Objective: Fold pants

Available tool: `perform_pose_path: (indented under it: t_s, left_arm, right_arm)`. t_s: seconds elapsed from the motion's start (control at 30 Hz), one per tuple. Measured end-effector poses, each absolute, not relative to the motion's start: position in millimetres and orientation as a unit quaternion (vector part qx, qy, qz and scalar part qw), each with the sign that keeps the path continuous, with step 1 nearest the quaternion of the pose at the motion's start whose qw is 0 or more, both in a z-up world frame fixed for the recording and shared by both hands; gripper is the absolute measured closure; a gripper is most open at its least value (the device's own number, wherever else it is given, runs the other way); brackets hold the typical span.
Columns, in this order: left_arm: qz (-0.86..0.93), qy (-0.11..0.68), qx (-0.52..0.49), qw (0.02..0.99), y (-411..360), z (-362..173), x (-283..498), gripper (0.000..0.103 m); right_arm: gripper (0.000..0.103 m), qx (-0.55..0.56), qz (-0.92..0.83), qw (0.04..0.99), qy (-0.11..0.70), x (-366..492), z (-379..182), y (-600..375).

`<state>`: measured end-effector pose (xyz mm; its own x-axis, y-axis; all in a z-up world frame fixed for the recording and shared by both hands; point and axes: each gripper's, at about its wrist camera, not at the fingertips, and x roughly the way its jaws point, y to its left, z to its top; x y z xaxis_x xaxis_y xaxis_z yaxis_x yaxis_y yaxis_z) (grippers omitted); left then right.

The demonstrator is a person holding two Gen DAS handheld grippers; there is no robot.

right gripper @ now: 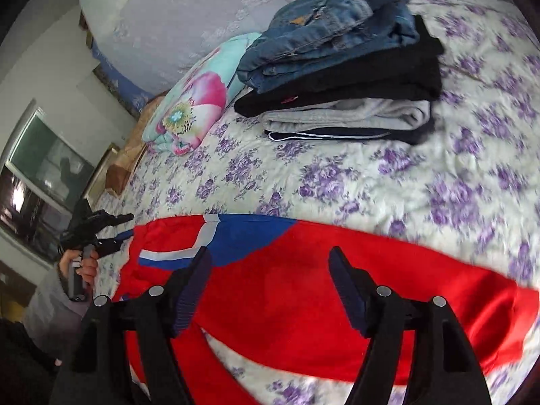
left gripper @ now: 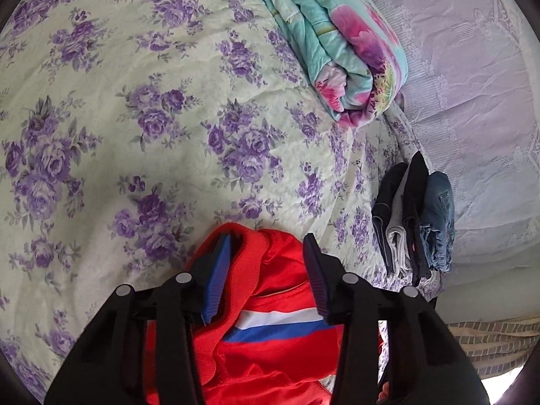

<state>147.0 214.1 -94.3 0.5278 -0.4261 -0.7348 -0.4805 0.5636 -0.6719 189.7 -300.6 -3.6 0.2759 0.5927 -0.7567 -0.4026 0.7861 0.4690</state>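
One pair of red pants (right gripper: 337,290) with blue-white stripes, spread on floral bedsheet (right gripper: 388,182), both grippers' jaws open.

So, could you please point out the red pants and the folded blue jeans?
Red pants with blue-and-white stripe (right gripper: 337,290): right wrist view, leg fabric.
Folded blue denim jeans (right gripper: 330,30): right wrist view, top of stack.

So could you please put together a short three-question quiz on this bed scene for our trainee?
1. True or false: the left gripper is open around the red pants waistband.
2. Which garment tops the folded stack? A) grey sweatpants B) jeans C) black pants
3. What lies beside the stack, towards the headboard?

Key:
1. True; its jaws straddle the ribbed band without closing.
2. B, the jeans.
3. The rolled floral quilt.
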Motion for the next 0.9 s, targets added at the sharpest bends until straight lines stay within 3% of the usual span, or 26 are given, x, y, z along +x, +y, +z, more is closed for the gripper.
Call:
perform_pose_path:
  t_s: [0.17,0.27,0.33,0.4,0.57,0.7,0.9]
  left_arm:
    - [0.015,0.508,-0.445,0.737,200,-99,154,0.061]
    - [0.016,0.504,-0.455,0.734,201,-103,160,0.061]
    - [0.016,0.503,-0.460,0.732,203,-105,163,0.068]
    - [0.018,0.504,-0.465,0.727,206,-108,163,0.079]
    - [0.016,0.501,-0.486,0.716,216,-116,157,0.092]
    - [0.013,0.494,-0.506,0.708,221,-119,155,0.094]
    - [-0.002,0.476,-0.510,0.716,219,-105,148,0.096]
  right_arm:
    - [0.032,-0.025,0.381,0.758,0.529,225,-25,-256]
    - [0.048,-0.088,0.416,0.733,0.531,240,-39,-231]
    - [0.059,-0.112,0.425,0.722,0.534,247,-48,-220]
    - [0.061,-0.120,0.432,0.712,0.540,254,-57,-215]
    - [0.069,-0.131,0.452,0.683,0.559,258,-75,-211]
    - [0.097,-0.144,0.452,0.681,0.558,248,-71,-210]
    - [0.099,-0.141,0.438,0.716,0.525,214,-22,-215]
